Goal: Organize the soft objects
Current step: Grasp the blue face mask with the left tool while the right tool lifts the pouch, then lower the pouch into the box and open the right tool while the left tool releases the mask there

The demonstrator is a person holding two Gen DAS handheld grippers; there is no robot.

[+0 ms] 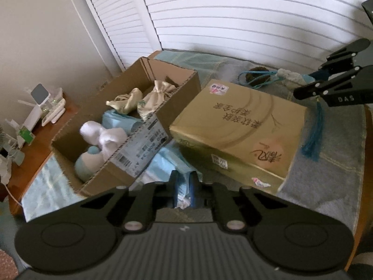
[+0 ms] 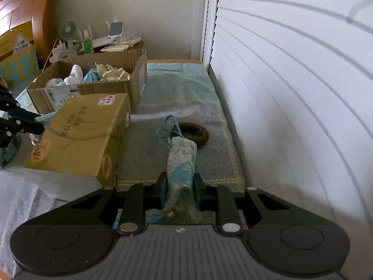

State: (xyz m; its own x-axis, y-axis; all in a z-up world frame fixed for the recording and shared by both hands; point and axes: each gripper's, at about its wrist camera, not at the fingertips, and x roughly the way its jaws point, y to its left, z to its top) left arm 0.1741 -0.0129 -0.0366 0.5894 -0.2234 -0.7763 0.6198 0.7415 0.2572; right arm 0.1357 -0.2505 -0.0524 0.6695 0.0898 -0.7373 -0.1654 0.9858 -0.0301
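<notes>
Soft goods sit on a bed covered by a grey-and-teal towel point(image 2: 186, 107). A patterned blue-and-white sachet point(image 2: 181, 163) with a teal cord lies lengthwise on the towel, its near end pinched between the pads of the right gripper point(image 2: 179, 193), whose jaws press on the fabric from both sides. Its far end touches a brown hair scrunchie point(image 2: 198, 133). The left gripper point(image 1: 184, 186) has its jaws clamped on a light-blue plastic-wrapped pack point(image 1: 163, 163) lying just in front of the cardboard box point(image 1: 112, 175). That open box holds white socks point(image 1: 102, 135), a blue-and-white plush item point(image 1: 89, 163), another blue pack and two cream drawstring pouches point(image 1: 149, 100). Just beside the box, to its right in the left wrist view, rests a gold tissue package point(image 1: 237, 126). White louvred doors point(image 1: 233, 11) stand behind the bed, and a side table point(image 2: 137, 44) carries small white devices.
</notes>
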